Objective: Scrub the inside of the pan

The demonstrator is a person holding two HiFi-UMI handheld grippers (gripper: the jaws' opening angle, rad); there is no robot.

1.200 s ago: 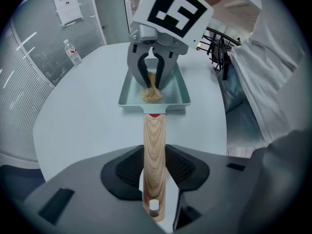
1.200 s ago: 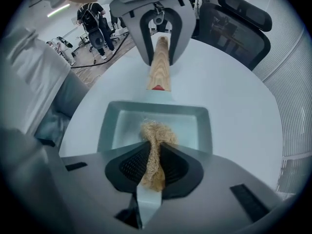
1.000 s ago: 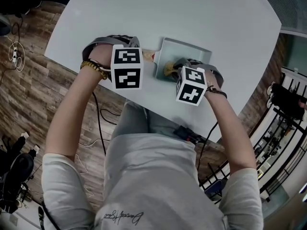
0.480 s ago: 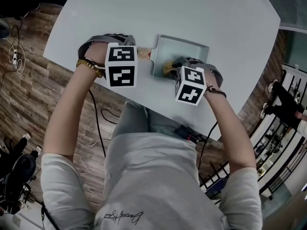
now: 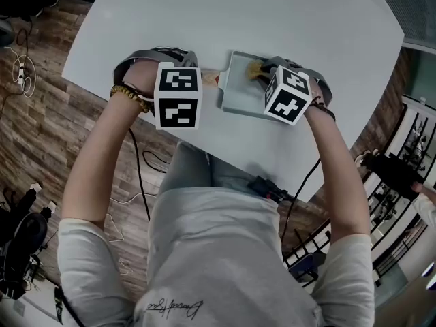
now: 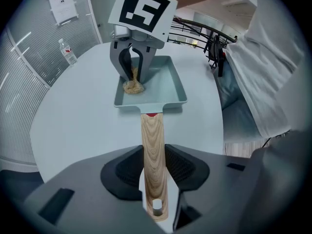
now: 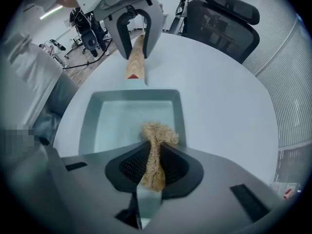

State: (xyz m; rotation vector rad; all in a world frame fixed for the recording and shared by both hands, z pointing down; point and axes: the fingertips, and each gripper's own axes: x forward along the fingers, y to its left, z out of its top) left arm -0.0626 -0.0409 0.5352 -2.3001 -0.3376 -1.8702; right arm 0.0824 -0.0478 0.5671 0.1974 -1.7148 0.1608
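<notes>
A pale blue-green square pan [image 5: 238, 94] with a wooden handle [image 6: 153, 140] lies on the white table. My left gripper [image 6: 154, 168] is shut on that handle near its end, with the pads on both sides of the wood. My right gripper [image 7: 155, 164] is shut on a tan fibrous scrubber [image 7: 158, 133]. The scrubber's tuft rests inside the pan [image 7: 129, 121], close to one side wall. In the left gripper view the scrubber [image 6: 132, 86] touches the pan floor by the left wall [image 6: 118, 94]. From the head view it [image 5: 255, 68] lies at the pan's far edge.
The white table [image 5: 313, 26] stretches beyond the pan. A water bottle [image 6: 68, 53] stands far back near a glass wall. A black office chair [image 7: 222, 18] sits behind the table. Cables lie on the wooden floor [image 5: 41, 114] at the left.
My right gripper has carried the scrubber from the pan's near side to its far side. The left gripper and the pan handle have stayed in place.
</notes>
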